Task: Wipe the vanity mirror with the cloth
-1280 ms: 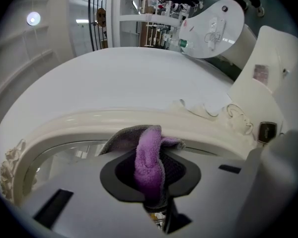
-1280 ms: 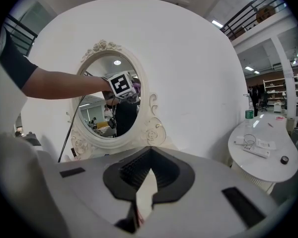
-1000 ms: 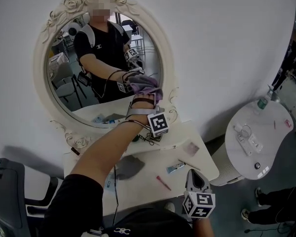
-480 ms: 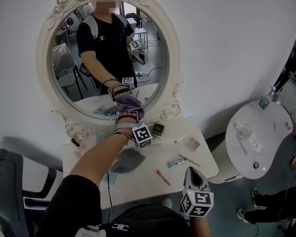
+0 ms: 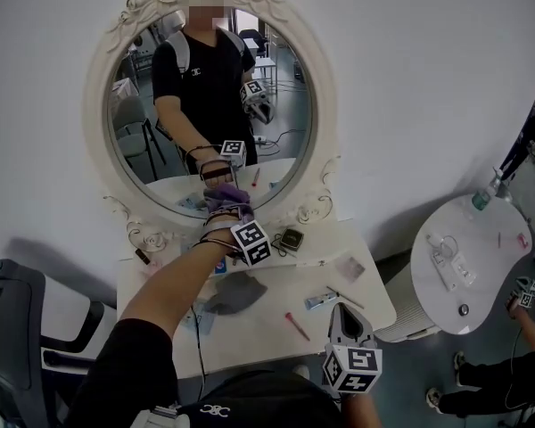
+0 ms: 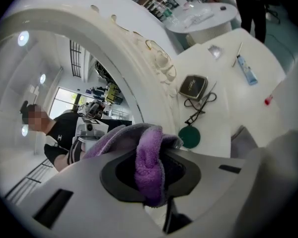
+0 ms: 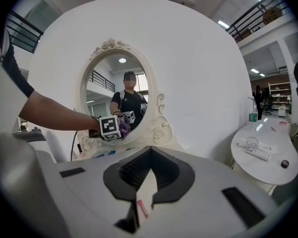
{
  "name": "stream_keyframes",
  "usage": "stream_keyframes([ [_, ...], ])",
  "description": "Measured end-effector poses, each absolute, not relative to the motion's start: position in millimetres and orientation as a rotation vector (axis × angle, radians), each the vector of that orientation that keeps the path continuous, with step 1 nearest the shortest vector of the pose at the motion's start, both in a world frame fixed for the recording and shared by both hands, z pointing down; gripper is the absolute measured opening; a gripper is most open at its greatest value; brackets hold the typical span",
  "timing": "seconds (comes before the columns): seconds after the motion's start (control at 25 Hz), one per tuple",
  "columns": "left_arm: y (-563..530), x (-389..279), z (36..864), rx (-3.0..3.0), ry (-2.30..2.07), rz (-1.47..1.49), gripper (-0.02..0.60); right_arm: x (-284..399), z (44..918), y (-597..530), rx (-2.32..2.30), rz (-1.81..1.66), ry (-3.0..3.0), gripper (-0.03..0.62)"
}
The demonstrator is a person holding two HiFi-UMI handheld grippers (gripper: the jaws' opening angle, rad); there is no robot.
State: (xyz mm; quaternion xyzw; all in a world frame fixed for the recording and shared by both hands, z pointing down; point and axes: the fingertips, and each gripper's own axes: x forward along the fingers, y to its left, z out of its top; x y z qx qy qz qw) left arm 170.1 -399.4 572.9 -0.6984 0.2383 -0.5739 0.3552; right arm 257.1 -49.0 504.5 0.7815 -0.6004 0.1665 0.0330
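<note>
The purple cloth (image 6: 149, 155) sits bunched in the left gripper (image 6: 150, 180), whose jaws are clenched on a thick fold of it. In the head view the cloth meets its own reflection low on the vanity mirror (image 5: 290, 105), just above the bottom of the ornate frame, so it seems pressed to the glass there. The cloth is soft, light terry that gives under pressure; holding it by a doubled fold, as now, likely keeps a padded face toward the glass (the hard jaws should not touch the fragile mirror). The right gripper (image 7: 145, 195) hangs low over the bench (image 5: 357, 283), well apart from the mirror, jaws drawn together on nothing. No open container shows: a small dark case (image 5: 291, 239) lies closed on the bench, and a bottle (image 5: 497, 185) stands on the round side table (image 5: 508, 266), contents not readable.
</note>
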Motion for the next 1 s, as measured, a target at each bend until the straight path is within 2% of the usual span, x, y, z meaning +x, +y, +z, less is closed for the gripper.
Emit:
stream_keyframes([
  [0.2,-379.8,196.8,493.0,-2.048,0.697,-1.221,0.063,259.3,505.5,-59.3,2.389,0.521,-1.889,0.011],
  [0.48,-375.2,224.1,278.6,-1.979,0.854,-0.739,0.064,254.1,496.8,-83.0,2.374,0.489,-1.996,0.011],
  [0.76,-369.5,217.2,81.3,-1.763,1.012,-0.489,0.066,273.0,492.0,-91.0,2.448,0.506,-2.029,0.011],
  [0.88,-367.5,216.2,39.2,-1.692,1.016,-0.514,0.067,278.8,492.5,-93.8,2.450,0.499,-2.026,0.011],
  [1.0,-369.1,214.1,41.7,-1.567,0.979,-0.541,0.067,279.8,493.2,-92.8,2.439,0.506,-2.019,0.011],
])
